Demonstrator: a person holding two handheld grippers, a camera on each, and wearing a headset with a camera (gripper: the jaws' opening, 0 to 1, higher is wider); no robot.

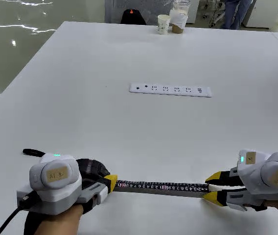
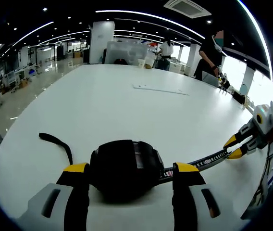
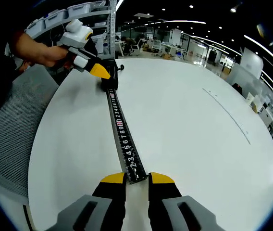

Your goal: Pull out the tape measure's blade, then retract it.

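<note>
Right gripper view: right gripper (image 3: 137, 179) pinched shut on the free end of the dark, white-numbered steel blade (image 3: 122, 130), stretched flat along the white table (image 1: 178, 58). Left gripper view: left gripper (image 2: 132, 169) clamped across the round black tape measure case (image 1: 94, 169), set on the table near its close edge, thin black wrist strap (image 2: 55, 140) lying beside. Judged as the pull-out step, blade partly drawn between the two. Next, likely: ease the right gripper back toward the case, feeding the blade in without letting it snap. Counted: two grippers, one tape measure, one white power strip (image 1: 170, 89), one paper cup (image 1: 163, 23), one clear jar (image 1: 179, 17).
</note>
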